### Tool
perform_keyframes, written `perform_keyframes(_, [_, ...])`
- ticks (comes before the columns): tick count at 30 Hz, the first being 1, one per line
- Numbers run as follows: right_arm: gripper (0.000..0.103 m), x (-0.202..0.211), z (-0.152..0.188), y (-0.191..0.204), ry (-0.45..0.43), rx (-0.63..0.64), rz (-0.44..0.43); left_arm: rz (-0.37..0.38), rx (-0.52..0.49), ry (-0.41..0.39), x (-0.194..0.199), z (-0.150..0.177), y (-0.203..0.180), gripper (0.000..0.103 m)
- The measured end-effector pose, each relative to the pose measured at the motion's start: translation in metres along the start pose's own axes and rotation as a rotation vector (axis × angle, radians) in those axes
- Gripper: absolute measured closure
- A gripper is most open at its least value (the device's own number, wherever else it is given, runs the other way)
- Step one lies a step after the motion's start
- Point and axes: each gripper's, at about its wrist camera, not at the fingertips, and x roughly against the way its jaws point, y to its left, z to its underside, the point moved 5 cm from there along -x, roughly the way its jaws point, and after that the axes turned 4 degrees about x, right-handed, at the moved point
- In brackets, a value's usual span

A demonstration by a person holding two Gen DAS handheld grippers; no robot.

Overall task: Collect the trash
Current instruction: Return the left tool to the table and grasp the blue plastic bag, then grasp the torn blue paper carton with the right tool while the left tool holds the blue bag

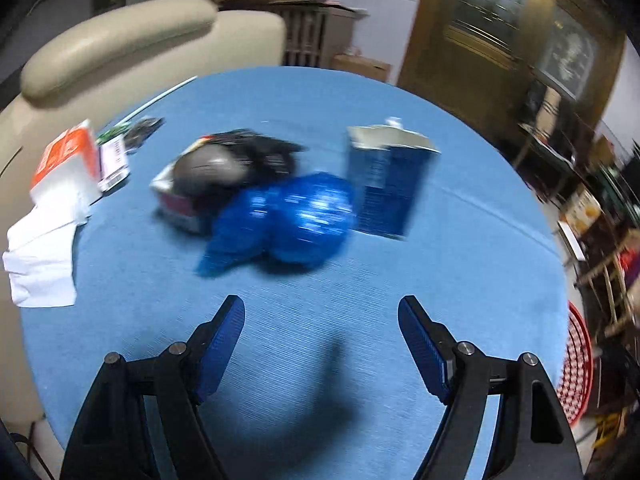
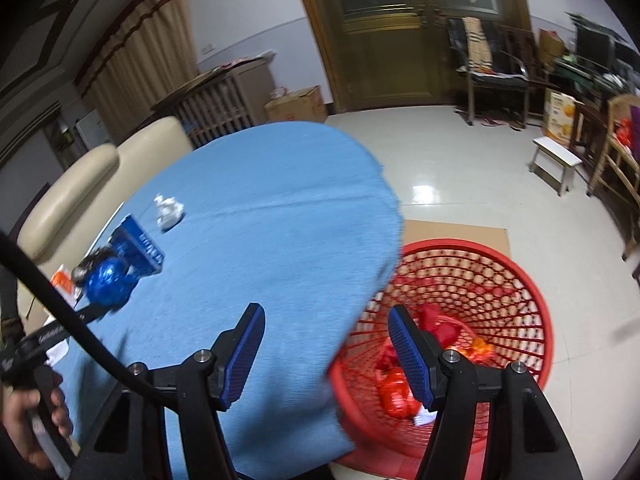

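Observation:
On the round blue table (image 1: 460, 264) lies a crumpled blue wrapper (image 1: 288, 224) beside a torn dark-blue carton (image 1: 386, 182) and a grey-and-black wrapper heap (image 1: 224, 172). My left gripper (image 1: 322, 306) is open above the cloth, short of the blue wrapper, nothing between its fingers. In the right wrist view my right gripper (image 2: 326, 316) is open and empty at the table's (image 2: 280, 184) edge, partly over a red mesh basket (image 2: 532, 292) holding red and orange wrappers (image 2: 396, 394). The blue wrapper (image 2: 106, 280), the carton (image 2: 138, 246) and a crumpled white paper (image 2: 168, 210) lie far left.
An orange-and-white box (image 1: 66, 160) and white paper (image 1: 44, 264) lie at the table's left edge. A cream armchair (image 1: 120, 48) stands behind the table. The basket stands on cardboard (image 2: 460, 230) on the tiled floor. A hand (image 2: 24, 420) holds the other gripper's handle at lower left.

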Motion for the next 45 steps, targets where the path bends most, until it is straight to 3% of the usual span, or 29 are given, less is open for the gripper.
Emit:
perform_keyframes(4, [0.035,-0.004,-0.001,0.023,0.008,0.041,-0.021,0.013,0.034,-0.008,-0.012,-0.016,0.019,0.023])
perform_keyframes(11, [0.035,-0.015,0.002,0.052,0.036,0.092,-0.048,0.017,0.021,-0.008,-0.031,-0.038,0.013,0.023])
perform_keyframes(17, [0.035,-0.024,0.005,0.061,0.06,0.109,-0.054,-0.029,0.03,-0.007,-0.052,-0.048,0.013,0.021])
perform_keyframes(23, [0.035,-0.033,0.003,0.069,0.077,0.127,-0.06,0.012,0.053,-0.009,-0.064,-0.052,0.018,0.021])
perform_keyframes(24, [0.035,-0.035,0.004,0.07,0.08,0.13,-0.061,0.017,0.045,-0.009,-0.064,-0.051,0.017,0.028])
perform_keyframes(25, [0.035,-0.037,0.004,0.071,0.083,0.132,-0.064,0.031,0.036,-0.007,-0.066,-0.051,0.016,0.044])
perform_keyframes(26, [0.035,-0.038,0.004,0.073,0.085,0.133,-0.065,0.045,0.032,0.002,-0.067,-0.05,0.016,0.053])
perform_keyframes(38, [0.035,-0.047,0.006,0.09,0.098,0.156,-0.084,0.057,0.03,-0.006,-0.052,-0.039,0.026,0.058])
perform_keyframes(45, [0.035,-0.047,0.008,0.096,0.103,0.165,-0.095,0.039,0.027,-0.018,-0.023,-0.013,0.036,0.059])
